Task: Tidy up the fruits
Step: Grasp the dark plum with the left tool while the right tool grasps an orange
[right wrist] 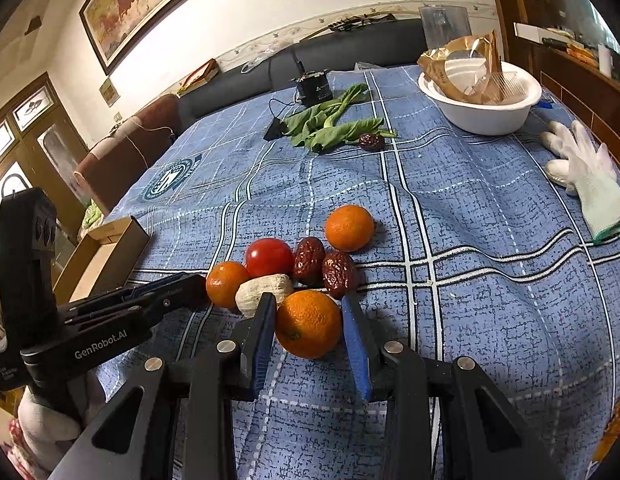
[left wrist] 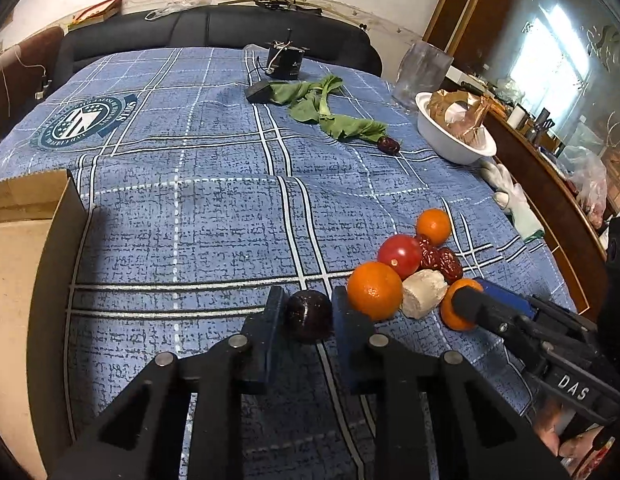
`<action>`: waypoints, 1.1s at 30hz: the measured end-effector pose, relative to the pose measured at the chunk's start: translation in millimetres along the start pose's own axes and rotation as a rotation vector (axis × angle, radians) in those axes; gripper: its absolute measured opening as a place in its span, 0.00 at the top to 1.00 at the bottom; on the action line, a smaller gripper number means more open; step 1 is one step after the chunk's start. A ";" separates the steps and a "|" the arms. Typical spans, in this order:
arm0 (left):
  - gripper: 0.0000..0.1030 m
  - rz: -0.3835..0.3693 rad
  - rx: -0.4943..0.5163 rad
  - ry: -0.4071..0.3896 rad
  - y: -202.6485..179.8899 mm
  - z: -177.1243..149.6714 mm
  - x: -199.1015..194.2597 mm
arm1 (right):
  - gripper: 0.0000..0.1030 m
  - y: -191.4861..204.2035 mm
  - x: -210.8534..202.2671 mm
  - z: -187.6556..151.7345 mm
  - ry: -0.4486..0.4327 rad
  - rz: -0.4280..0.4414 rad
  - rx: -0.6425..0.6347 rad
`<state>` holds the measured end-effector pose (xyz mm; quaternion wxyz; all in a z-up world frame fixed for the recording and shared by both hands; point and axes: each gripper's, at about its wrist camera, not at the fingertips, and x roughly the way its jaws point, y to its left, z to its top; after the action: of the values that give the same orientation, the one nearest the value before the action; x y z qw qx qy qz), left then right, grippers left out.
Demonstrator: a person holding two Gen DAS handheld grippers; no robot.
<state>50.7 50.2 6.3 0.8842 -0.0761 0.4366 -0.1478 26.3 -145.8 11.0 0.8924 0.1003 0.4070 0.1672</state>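
Between the fingers of the right gripper [right wrist: 310, 332] sits a big orange [right wrist: 308, 323], at six o'clock of the fruit pile on the blue cloth [right wrist: 490, 240]. The jaws stand close on both sides of it, but whether they press it I cannot tell. In the left gripper [left wrist: 307, 318] a dark round fruit [left wrist: 308, 316] is held, the fingers closed against both its sides.

At twelve o'clock of the big orange lie two dates [right wrist: 324, 266], a tomato [right wrist: 268, 257], a pale lump [right wrist: 263, 288] and two more oranges [right wrist: 349, 227].

Judging by this, the gathering step is in hand; next the right jaws would need to close firmly and lift. A lone date [right wrist: 371, 141] waits far off by the greens [right wrist: 330, 128].

What the pale lump is, and what fills the white bowl [right wrist: 482, 114], is unclear.
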 end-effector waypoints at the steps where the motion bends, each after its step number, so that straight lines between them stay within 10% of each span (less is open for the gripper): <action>1: 0.77 -0.007 -0.002 0.001 0.6 0.4 0.0 | 0.63 0.8 0.9 -0.4 -0.001 -0.002 -0.002; 33: 0.80 -0.021 -0.078 -0.110 11.4 0.6 -41.3 | 0.65 23.0 -19.6 -5.1 -0.061 -0.033 -0.056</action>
<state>29.6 74.4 34.6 0.9016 -0.1230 0.3920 -0.1354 5.4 -131.7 28.6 0.9094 0.0734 0.3765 0.1606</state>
